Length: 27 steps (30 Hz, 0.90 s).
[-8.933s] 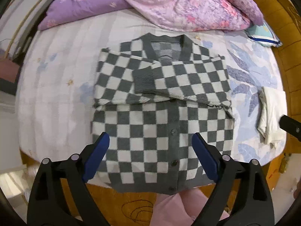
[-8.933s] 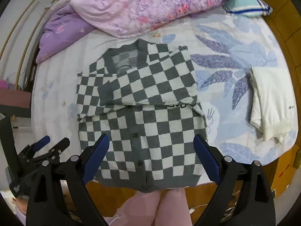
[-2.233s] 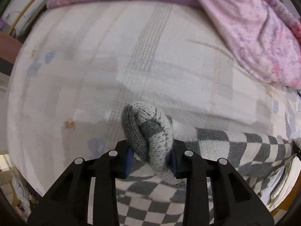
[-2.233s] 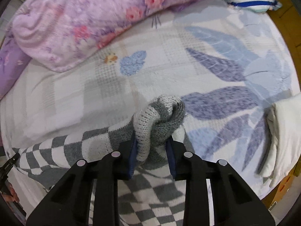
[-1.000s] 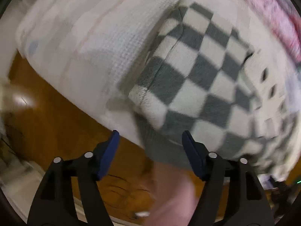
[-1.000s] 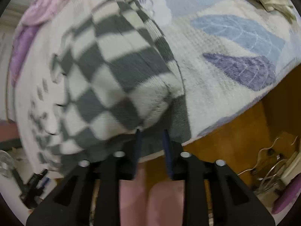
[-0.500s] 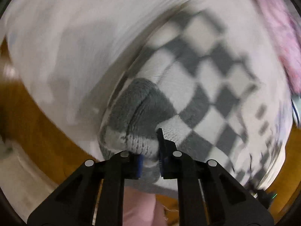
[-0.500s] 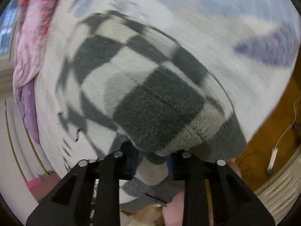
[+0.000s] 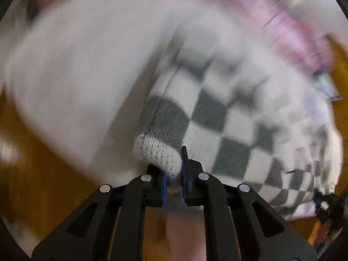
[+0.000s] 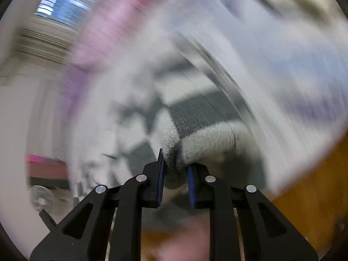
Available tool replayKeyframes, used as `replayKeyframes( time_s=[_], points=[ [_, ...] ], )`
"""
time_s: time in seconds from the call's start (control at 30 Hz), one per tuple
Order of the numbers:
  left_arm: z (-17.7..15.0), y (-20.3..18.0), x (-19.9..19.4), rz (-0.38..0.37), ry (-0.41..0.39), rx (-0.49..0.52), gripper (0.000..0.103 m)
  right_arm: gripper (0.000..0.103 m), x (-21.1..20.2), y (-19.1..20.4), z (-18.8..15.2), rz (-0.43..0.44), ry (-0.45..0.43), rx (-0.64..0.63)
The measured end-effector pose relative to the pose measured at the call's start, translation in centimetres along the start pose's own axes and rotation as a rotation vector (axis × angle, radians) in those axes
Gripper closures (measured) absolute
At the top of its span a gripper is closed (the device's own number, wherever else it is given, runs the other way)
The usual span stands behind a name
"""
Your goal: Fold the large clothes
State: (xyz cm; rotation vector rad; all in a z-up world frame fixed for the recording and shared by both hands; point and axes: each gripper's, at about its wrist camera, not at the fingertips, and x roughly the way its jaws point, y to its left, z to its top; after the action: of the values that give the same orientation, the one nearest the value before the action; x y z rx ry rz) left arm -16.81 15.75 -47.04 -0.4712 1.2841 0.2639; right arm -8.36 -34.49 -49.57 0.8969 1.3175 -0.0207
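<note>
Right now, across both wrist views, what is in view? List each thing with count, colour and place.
cardigan: one, grey and white checks, on the bed, corners pinched in both grippers
bed sheet: one, white, under the cardigan
quilt: one, pink and purple, far side, blurred
bed frame: one, brown wood, below the sheet edge
window: one, bright, top left of right view
left gripper: black, blue jaws shut on knit
right gripper: black, blue jaws shut on knit

the checked cardigan (image 9: 219, 117) is chunky knit wool, matt and nubbly, loops showing at its pale corner. the left claw (image 9: 174, 174) and right claw (image 10: 175, 174) are matt black plastic with blue pads and shiny metal rivets. the bed frame (image 10: 315, 184) looks like glossy orange-brown wood.
</note>
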Motion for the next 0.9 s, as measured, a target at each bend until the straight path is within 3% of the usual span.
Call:
replayKeyframes(
  time_s=[0.03,0.1,0.17,0.23,0.33,0.43,0.5,0.53,0.57,0.63,0.77,0.83,0.9],
  points=[
    [-1.3,1.2,1.8,0.011,0.052,-0.031,0.092,0.079,1.2,-2.3,-0.9,-0.013,0.026,0.112],
    [-2.0,2.1,1.5,-0.003,0.043,-0.094,0.084,0.063,1.3,-3.3,-1.7,0.004,0.030,0.198],
    [-1.5,2.1,1.0,0.035,0.089,-0.119,0.029,0.041,0.5,-1.6,-2.2,-0.074,0.052,0.161],
    [-1.4,1.8,0.4,0.013,0.150,-0.136,0.028,0.040,-0.1,0.3,-3.2,-0.072,0.092,0.139],
    [-2.8,-0.2,0.4,-0.006,0.265,-0.136,0.028,0.040,1.5,3.9,-5.2,-0.028,0.261,0.110],
    [-5.3,-1.8,2.1,-0.102,0.373,-0.224,0.028,0.040,4.2,7.9,-5.8,-0.003,0.348,0.069],
    [-6.8,-3.0,4.8,-0.116,0.450,-0.278,0.028,0.040,5.9,8.9,-6.6,-0.030,0.392,0.063],
    [-7.1,-3.4,5.8,-0.136,0.454,-0.305,0.039,0.040,6.6,9.3,-6.8,-0.029,0.415,0.073],
    [-7.2,-3.6,6.4,-0.166,0.433,-0.331,0.078,0.040,6.9,9.3,-7.3,-0.030,0.439,0.080],
    [-7.0,-4.1,5.7,-0.149,0.403,-0.306,0.090,0.040,7.5,9.6,-8.3,-0.064,0.466,0.076],
    [-6.0,-5.8,1.2,-0.149,0.305,-0.152,0.092,0.039,7.9,10.4,-9.4,-0.087,0.515,0.089],
    [-5.5,-6.5,-1.6,-0.156,0.247,-0.105,0.092,0.034,8.0,10.0,-9.3,-0.079,0.520,0.144],
    [-5.4,-7.7,-4.6,-0.124,0.162,0.021,0.092,0.031,8.2,10.5,-8.6,-0.076,0.512,0.160]
  ],
)
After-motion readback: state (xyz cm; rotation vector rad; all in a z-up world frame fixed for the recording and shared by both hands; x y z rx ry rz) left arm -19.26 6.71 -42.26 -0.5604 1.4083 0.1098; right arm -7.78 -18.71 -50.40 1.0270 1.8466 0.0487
